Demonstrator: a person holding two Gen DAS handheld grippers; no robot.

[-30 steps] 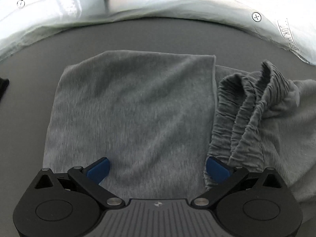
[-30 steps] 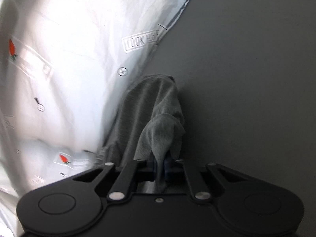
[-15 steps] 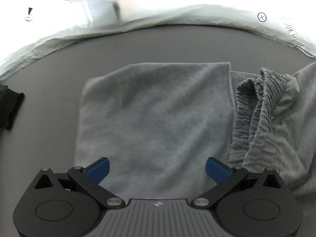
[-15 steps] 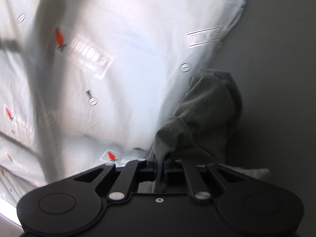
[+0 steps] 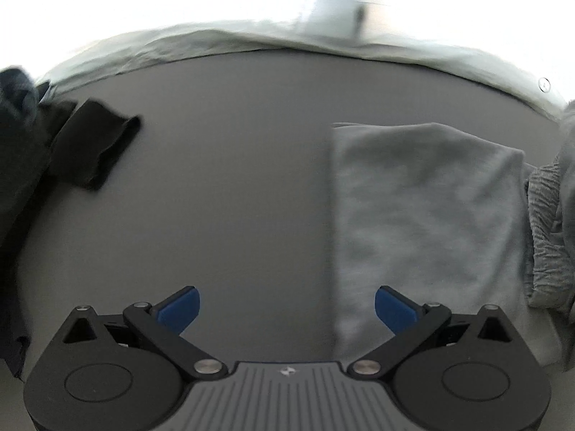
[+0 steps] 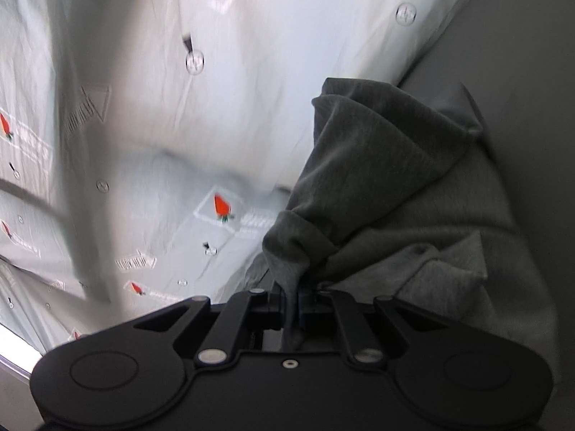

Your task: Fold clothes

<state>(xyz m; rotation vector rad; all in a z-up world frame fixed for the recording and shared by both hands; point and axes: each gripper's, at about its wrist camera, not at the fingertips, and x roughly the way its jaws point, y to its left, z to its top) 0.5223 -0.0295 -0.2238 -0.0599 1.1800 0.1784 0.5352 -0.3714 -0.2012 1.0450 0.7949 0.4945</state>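
Observation:
A grey garment [image 5: 424,208] lies partly folded on the grey surface [image 5: 230,186], its gathered waistband [image 5: 546,230] bunched at the right edge of the left wrist view. My left gripper [image 5: 287,305] hangs open above the surface, its right blue fingertip [image 5: 393,309] over the garment's left edge, nothing between the fingers. In the right wrist view my right gripper [image 6: 296,300] is shut on a lifted fold of the grey garment [image 6: 377,165], which drapes up and away from the fingers.
A dark garment [image 5: 90,147] lies crumpled at the left of the surface. A white sheet [image 6: 179,107] printed with small carrots and labels borders the far side [image 5: 251,39] of the surface.
The left gripper has swung left, so the garment slid from the middle to the right of its view and the dark garment came in. The right gripper kept its hold and carried the fold along.

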